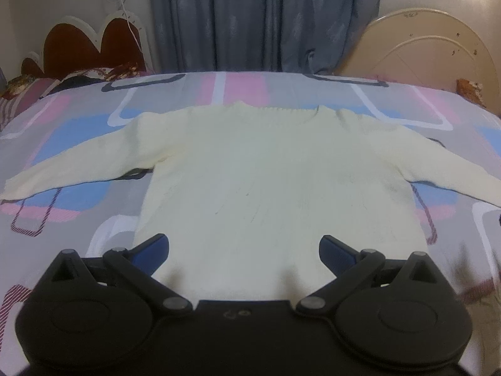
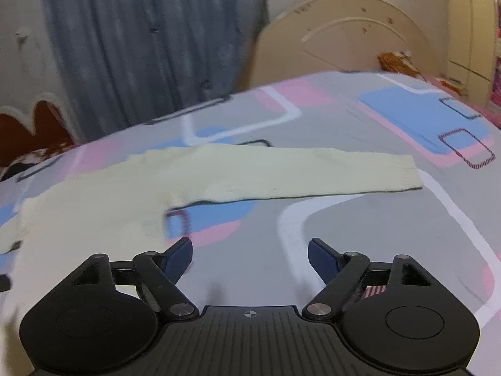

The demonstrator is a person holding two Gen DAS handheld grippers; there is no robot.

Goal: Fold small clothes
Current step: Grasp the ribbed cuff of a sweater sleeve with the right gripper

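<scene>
A small cream knitted sweater (image 1: 250, 169) lies flat on the bed, collar at the far side and both sleeves spread out sideways. My left gripper (image 1: 244, 247) hovers over the sweater's near hem, open, with nothing between its blue-padded fingers. In the right wrist view the sweater's body (image 2: 94, 206) is at the left and its right sleeve (image 2: 313, 172) stretches to the right, ending in a ribbed cuff (image 2: 407, 172). My right gripper (image 2: 250, 253) is open above bare bedsheet just right of the sweater's lower corner, holding nothing.
The bed is covered by a grey sheet (image 1: 438, 119) with pink, blue and white rectangles. A red and white headboard (image 1: 87, 44) stands at the far left, a cream rounded board (image 1: 432, 50) at the far right, blue curtains (image 1: 263, 18) behind.
</scene>
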